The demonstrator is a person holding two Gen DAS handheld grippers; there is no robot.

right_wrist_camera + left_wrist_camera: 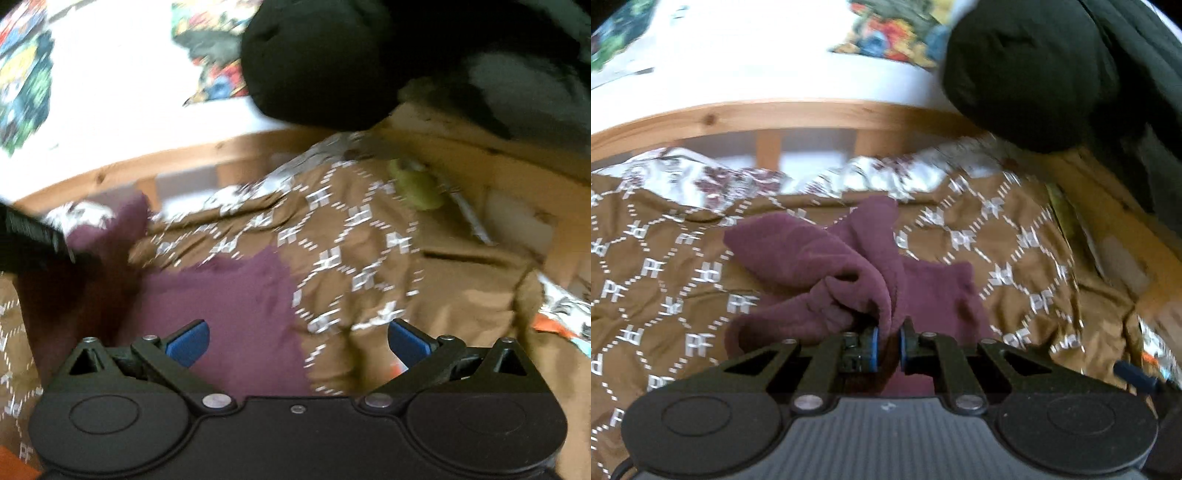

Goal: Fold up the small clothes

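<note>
A small maroon fleece garment (820, 258) lies crumpled on a brown patterned bedspread (1015, 258). My left gripper (889, 341) is shut on a bunched fold of the garment, lifting it so the cloth drapes over the blue pads. In the right wrist view the garment (236, 306) lies flat under and left of my right gripper (297, 343), which is open and empty just above the cloth's right edge. The left gripper's black body (29, 240) shows at the left edge.
A wooden bed rail (775, 114) runs along the far side, with a white wall and colourful posters behind. A dark bulky cushion (1027, 74) sits at the upper right. A floral sheet (701, 177) edges the bedspread. A green object (417, 188) lies far right.
</note>
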